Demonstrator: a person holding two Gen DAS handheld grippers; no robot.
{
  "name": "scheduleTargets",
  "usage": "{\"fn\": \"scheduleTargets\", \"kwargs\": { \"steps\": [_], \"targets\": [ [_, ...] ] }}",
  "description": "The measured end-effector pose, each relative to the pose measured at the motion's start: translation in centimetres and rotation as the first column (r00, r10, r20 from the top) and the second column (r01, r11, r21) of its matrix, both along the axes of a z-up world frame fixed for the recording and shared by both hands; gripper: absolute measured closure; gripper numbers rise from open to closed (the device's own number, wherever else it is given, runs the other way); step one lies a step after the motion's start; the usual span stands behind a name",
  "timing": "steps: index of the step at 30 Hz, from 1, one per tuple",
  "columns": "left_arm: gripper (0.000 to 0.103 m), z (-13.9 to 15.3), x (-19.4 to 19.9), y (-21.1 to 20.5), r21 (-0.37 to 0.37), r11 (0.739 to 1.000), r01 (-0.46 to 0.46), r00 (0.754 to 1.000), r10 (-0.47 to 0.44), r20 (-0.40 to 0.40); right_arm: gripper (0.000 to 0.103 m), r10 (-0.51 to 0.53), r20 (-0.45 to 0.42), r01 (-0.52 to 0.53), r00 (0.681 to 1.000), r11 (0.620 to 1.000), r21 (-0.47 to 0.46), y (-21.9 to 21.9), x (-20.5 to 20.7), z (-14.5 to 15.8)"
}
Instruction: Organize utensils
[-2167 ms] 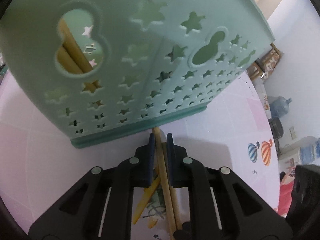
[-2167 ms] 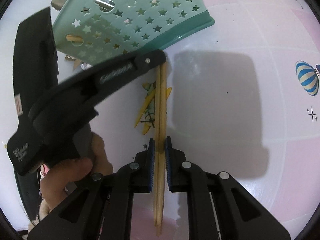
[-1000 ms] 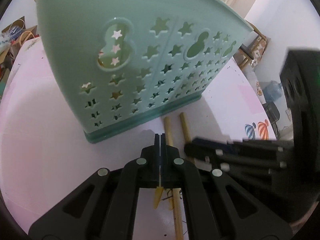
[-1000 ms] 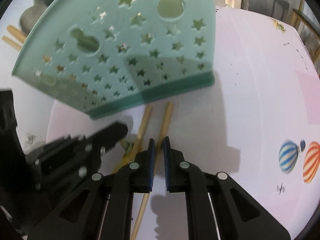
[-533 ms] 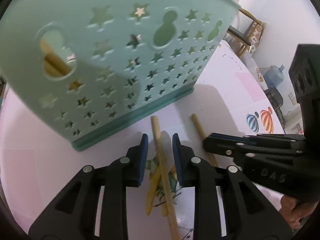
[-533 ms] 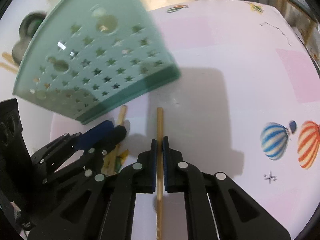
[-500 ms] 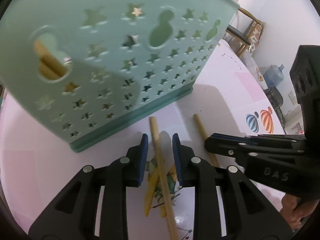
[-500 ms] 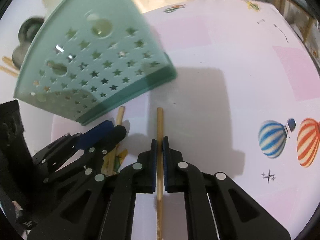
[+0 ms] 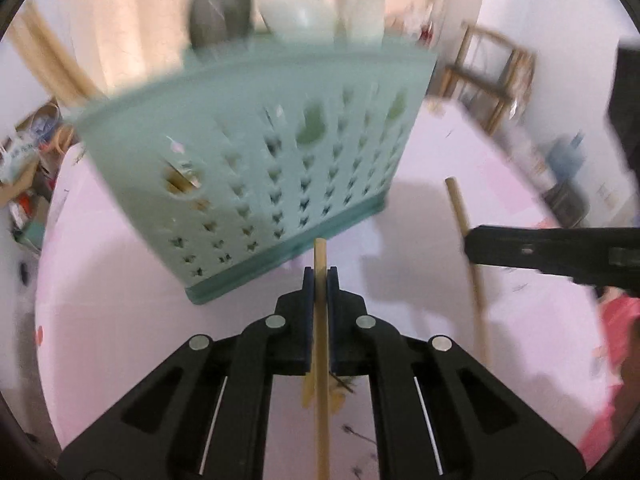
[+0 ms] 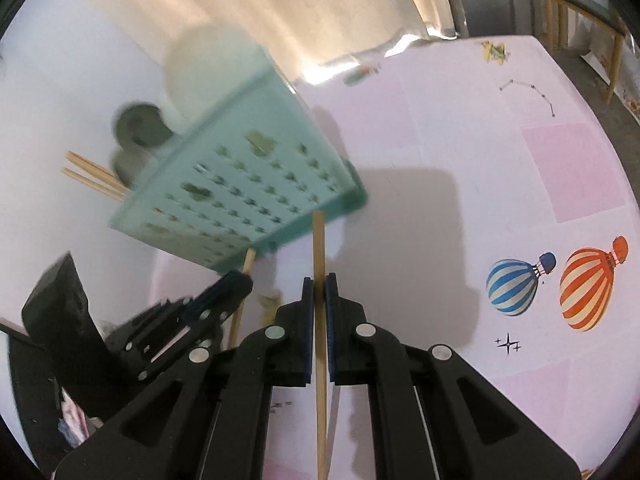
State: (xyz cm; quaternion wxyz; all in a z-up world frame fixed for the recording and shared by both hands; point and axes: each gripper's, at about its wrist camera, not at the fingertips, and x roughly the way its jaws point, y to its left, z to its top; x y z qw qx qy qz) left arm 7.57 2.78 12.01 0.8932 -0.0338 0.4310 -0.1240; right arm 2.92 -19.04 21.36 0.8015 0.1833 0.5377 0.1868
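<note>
Wooden chopsticks are pinched 1 apiece: the left gripper (image 9: 320, 280) is clamped on its chopstick (image 9: 321, 344), the right gripper (image 10: 319, 286) on the other chopstick (image 10: 319, 320), both just before the green holder (image 9: 256, 168). Each grip is narrow and off-centre, so a stick could pivot, strike the holder's rim and miss its compartment, or tip it.

A pink table (image 10: 500, 168), printed with balloons (image 10: 556, 286) and stars, is shown bearing a teal perforated utensil holder (image 10: 244, 184) standing directly on it.

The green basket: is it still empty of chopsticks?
No, two chopsticks already stick out of the basket at its far left corner.
</note>
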Motion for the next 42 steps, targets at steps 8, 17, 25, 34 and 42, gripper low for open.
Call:
{"fn": "scheduleTargets", "kwargs": {
  "steps": [8, 17, 25, 34, 42],
  "targets": [
    [0.099, 10.2, -5.9, 6.8, -0.220, 0.971, -0.093, 0.962, 0.144, 0.233, 0.097, -0.012, 0.155, -0.005, 0.988, 0.994, 0.106, -0.7, -1.8, 7.1],
    [0.099, 17.4, -4.8, 9.0, -0.262, 0.953, -0.156, 0.807, 0.275, 0.522, 0.098, 0.037, 0.269, -0.089, 0.962, 0.979, 0.184, 3.6, -1.5, 11.3],
    [0.099, 18.9, 1.6, 9.0, -0.276, 0.917, -0.288, 0.703, 0.398, 0.589, 0.098, 0.079, 0.266, -0.115, 0.961, 0.986, 0.124, 4.6, -0.6, 10.5],
    [0.099, 19.5, 6.6, 8.5, -0.329, 0.882, -0.337, 0.593, 0.470, 0.653, 0.098, 0.001, -0.037, 0.005, 0.999, 0.987, 0.162, 1.3, 0.1, -1.0],
    [0.098, 16.6, 7.0, 6.4, -0.231, 0.912, -0.339, 0.609, 0.399, 0.686, 0.098, 0.016, -0.045, -0.010, 0.999, 0.990, 0.143, 1.6, 0.4, -2.3]
  ]
}}
